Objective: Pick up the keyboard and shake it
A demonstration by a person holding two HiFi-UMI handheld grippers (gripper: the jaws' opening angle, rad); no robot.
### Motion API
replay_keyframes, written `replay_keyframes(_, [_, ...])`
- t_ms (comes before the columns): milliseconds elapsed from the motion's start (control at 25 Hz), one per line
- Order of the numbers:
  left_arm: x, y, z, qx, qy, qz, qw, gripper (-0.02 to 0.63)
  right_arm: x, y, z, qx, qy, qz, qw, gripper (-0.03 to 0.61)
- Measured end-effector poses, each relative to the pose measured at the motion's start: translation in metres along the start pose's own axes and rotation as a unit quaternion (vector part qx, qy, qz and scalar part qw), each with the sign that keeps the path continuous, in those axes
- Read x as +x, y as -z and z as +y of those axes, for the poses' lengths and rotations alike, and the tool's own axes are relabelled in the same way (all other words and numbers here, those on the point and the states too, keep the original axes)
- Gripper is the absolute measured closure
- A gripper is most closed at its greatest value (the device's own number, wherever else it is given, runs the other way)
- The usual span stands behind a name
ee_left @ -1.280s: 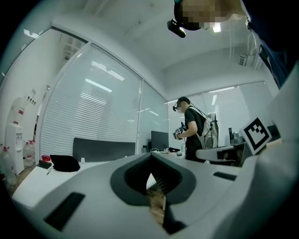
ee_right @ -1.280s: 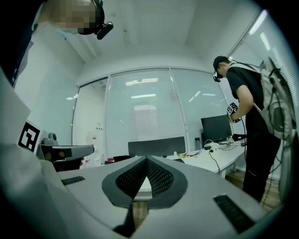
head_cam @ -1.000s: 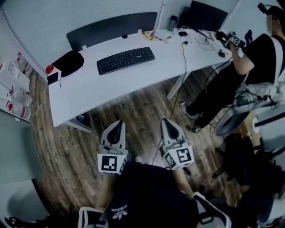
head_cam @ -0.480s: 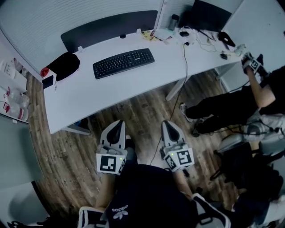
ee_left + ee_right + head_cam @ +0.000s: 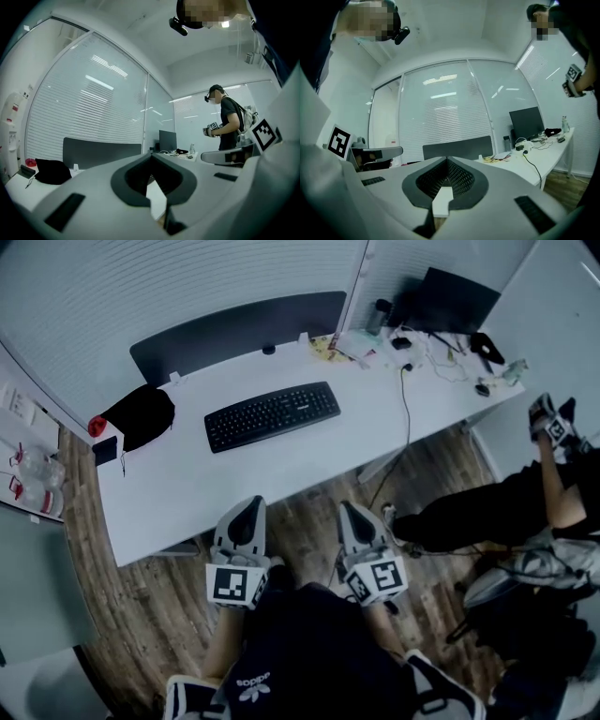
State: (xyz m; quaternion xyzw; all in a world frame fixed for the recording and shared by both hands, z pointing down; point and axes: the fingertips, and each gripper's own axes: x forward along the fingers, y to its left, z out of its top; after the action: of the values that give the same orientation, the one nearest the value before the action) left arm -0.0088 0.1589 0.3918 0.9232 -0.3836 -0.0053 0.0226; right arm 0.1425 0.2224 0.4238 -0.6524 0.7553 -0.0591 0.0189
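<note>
A black keyboard lies slightly askew in the middle of the white desk in the head view. Both my grippers are held level over the wooden floor, just short of the desk's near edge and well apart from the keyboard. The left gripper is shut and holds nothing. The right gripper is likewise shut and holds nothing. In the left gripper view the closed left gripper fills the lower frame and hides the keyboard. The right gripper view shows the same of the right gripper.
A black bag and a dark phone lie at the desk's left end. A dark partition backs the desk. A monitor, bottle and cables crowd the far right. Another person sits at the right.
Both grippers, still shut, have come closer to the desk's near edge. The person at the right has drawn back from the desk.
</note>
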Motion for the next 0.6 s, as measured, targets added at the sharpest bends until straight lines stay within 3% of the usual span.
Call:
replay_keyframes(360, [0.024, 0.01, 0.04, -0.016, -0.012, 0.015, 0.9997, 0.618, 0.052, -0.001, 0.0, -0.002, -0.013, 0.013, 1.0, 0.575])
replay_keyframes(600, [0.044, 0.007, 0.053, -0.023, -0.029, 0.004, 0.9993, 0.618, 0.078, 0.002, -0.012, 0.001, -0.021, 0.017, 1.0, 0.575])
